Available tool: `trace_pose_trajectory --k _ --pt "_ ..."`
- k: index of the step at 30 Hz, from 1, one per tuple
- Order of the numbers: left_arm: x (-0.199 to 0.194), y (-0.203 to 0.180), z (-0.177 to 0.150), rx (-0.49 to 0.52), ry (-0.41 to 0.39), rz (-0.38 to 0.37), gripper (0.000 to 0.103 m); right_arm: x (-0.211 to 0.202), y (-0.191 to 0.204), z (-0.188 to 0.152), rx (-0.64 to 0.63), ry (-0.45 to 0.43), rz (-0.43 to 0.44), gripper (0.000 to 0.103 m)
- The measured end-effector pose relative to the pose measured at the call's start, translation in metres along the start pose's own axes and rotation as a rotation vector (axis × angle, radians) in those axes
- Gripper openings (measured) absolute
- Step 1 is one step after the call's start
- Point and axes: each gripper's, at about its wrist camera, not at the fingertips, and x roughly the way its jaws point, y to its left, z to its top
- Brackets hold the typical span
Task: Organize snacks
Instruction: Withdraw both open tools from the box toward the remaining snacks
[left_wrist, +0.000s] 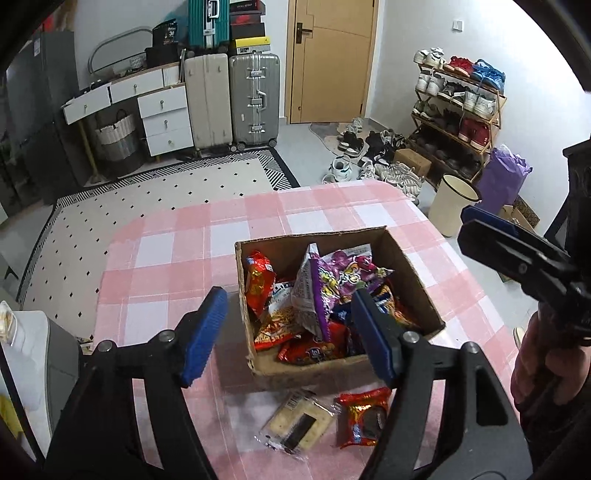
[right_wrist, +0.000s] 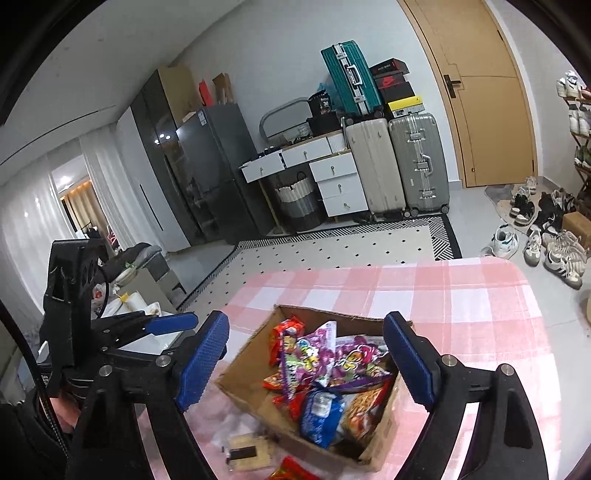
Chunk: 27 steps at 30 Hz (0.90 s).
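Table with pink-and-white checked cloth (left_wrist: 177, 236) fills the area under and ahead of both grippers. On it, straight ahead of the left gripper (left_wrist: 290, 334), sits an open cardboard box (left_wrist: 410, 269), flaps up, packed with snack bags: a purple bag (left_wrist: 332, 280) on top in the middle, a red bag (left_wrist: 260, 277) upright against the box's left wall, orange and red packs under those. The right wrist view shows the same box (right_wrist: 243, 380) just ahead of and below the right gripper (right_wrist: 306, 360), with a blue bag (right_wrist: 319, 410) near the box's close edge under the purple ones. Two snacks lie loose on the cloth outside the box, just short of its near wall and between the left gripper's fingers in its view: a clear-wrapped pale cracker pack (left_wrist: 295, 424) on the left, a small red foil pack (left_wrist: 364, 417) just beside it on the right, slightly apart from it. Left gripper released: jaws spread, blue pads (left_wrist: 205, 332) touching nothing, nothing between them, hanging over the near side of the box. Right gripper also released: jaws spread wide, nothing gripped, box seen through the gap. In the left wrist view the right gripper (left_wrist: 491, 236) shows off to the right, above the table's edge, with a hand (left_wrist: 539, 354) on its grip. In the right wrist view the left gripper (right_wrist: 173, 323) is just beside the right gripper's left finger, to the left.
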Motion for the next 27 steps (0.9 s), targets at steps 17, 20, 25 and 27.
trace_pose_trajectory --k 17,20,25,27 --pt "-0.063 -0.012 -0.037 -0.008 -0.036 0.020 0.085 -0.058 0.042 -0.018 -0.026 -0.056 -0.009 0.098" --pt "-0.072 -0.012 -0.042 -0.012 -0.046 0.024 0.086 -0.068 0.050 -0.021 -0.031 -0.069 -0.002 0.099" --pt "-0.084 -0.007 -0.059 -0.032 -0.050 0.027 0.100 -0.083 0.059 -0.030 -0.035 -0.079 0.004 0.101" --pt "-0.088 -0.005 -0.065 -0.037 -0.058 0.026 0.102 -0.088 0.063 -0.036 -0.037 -0.082 0.004 0.101"
